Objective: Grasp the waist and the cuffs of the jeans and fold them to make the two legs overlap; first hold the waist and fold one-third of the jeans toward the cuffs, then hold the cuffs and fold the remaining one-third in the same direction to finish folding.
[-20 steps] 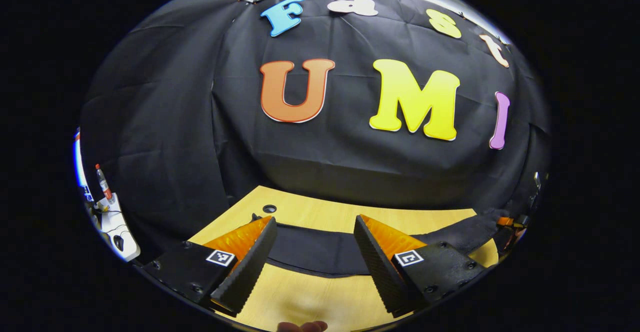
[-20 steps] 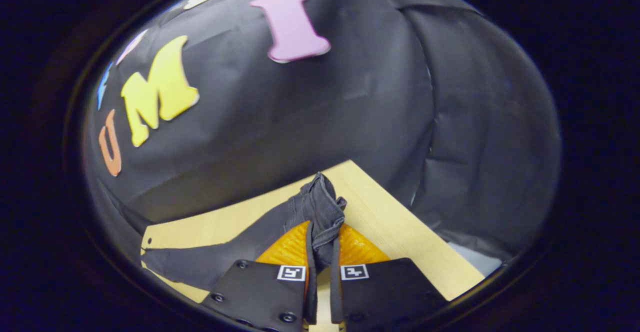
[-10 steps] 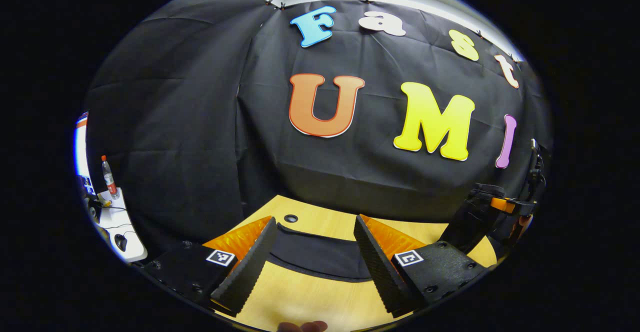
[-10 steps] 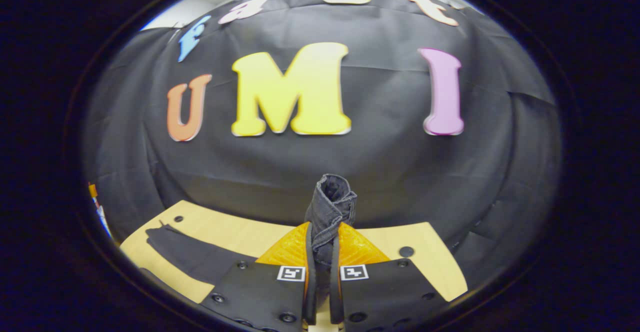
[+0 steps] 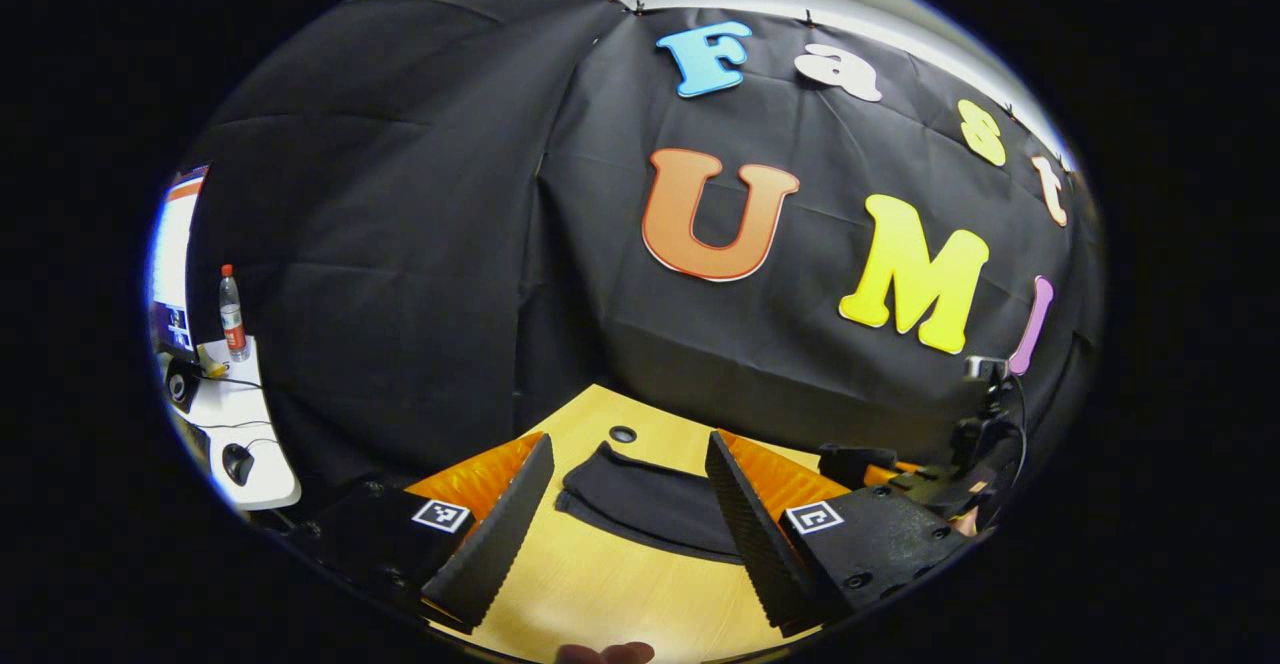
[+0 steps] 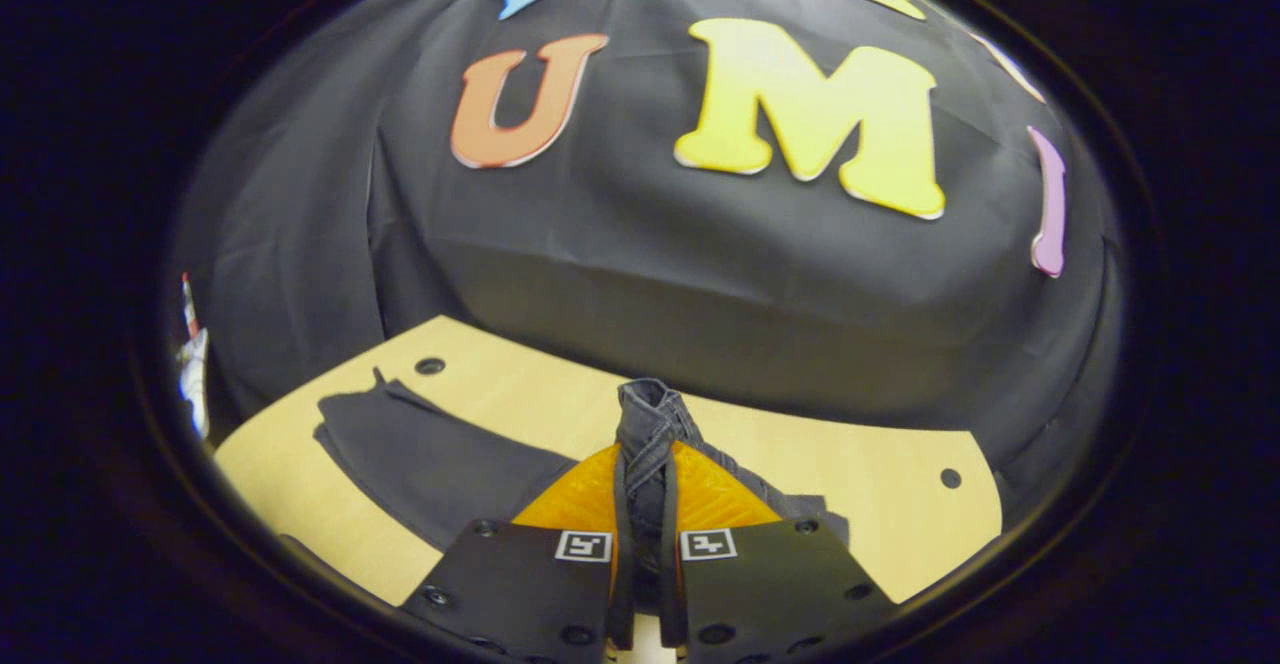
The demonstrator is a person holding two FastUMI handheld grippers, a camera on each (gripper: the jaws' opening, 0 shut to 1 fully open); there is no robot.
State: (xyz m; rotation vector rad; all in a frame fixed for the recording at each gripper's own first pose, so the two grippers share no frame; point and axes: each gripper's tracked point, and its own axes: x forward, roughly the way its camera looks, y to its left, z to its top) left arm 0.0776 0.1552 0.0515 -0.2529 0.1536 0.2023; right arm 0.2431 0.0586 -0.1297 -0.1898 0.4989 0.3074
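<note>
Right hand-held gripper (image 6: 641,544) clenched a bunched end of the jeans (image 6: 440,454), lower centre; left hand-held gripper (image 5: 625,524) gaped empty above the surface (image 5: 600,594); folding judged barely begun

One pair of jeans (image 6: 440,454) is lying across the tabletop (image 6: 880,514), reaching toward its left edge. Three round holes are showing in the tabletop in the right gripper view: one (image 6: 430,366) near the far left corner, one (image 6: 951,478) near the right edge. One bottle (image 5: 232,314) is standing on one white side desk (image 5: 240,434), with one mouse (image 5: 237,463) lying there.
</note>
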